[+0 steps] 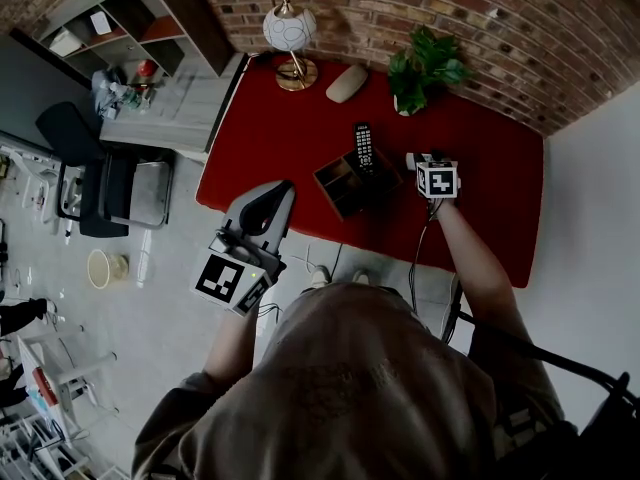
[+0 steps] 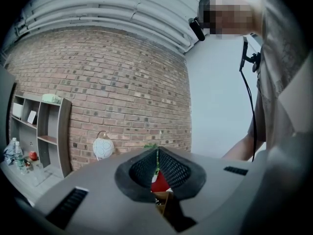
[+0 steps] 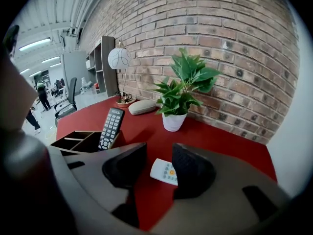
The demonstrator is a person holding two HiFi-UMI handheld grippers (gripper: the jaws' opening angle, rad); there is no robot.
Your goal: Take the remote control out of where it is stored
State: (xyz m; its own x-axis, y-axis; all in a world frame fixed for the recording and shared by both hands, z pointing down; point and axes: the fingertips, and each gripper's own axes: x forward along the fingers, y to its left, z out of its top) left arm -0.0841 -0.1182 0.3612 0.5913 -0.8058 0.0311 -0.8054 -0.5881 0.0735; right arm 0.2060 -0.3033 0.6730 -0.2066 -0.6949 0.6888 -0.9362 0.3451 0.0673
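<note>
Left gripper [image 2: 157, 155]: jaws clenched pad against pad, nothing between them; held lower left of centre in the head view [image 1: 281, 190], off the near edge of the table, pointing level toward the brick wall [image 2: 122, 82].
Right gripper [image 3: 159, 153]: jaws released and standing apart, gripping nothing; tilted down over the table, right of centre in the head view.
Black remote control [image 3: 111, 127]: stored in the wooden organizer [image 3: 73, 142], leaning upright with the keypad showing and the top end well above the rim; left of centre in the right gripper view, middle of the head view [image 1: 364, 148]; apart from both grippers.
Wooden organizer, place: on the red table [image 1: 270, 138], near its front edge; divided into compartments, with the black remote control at the end closer to the right gripper.
White remote [image 3: 163, 170]: flat on the table, seen through the gap between the right jaws and partly hidden behind the right-hand one.
Potted plant [image 3: 183, 89]: white pot, at the back of the table against the brick wall, upper right of the black remote control.
Lamp [image 3: 120, 58]: round white shade, far left corner of the table.
Beige case [image 3: 142, 106]: lying between the lamp and the potted plant.
Shelf unit [image 1: 150, 18]: upper left of the head view, beside the table.
</note>
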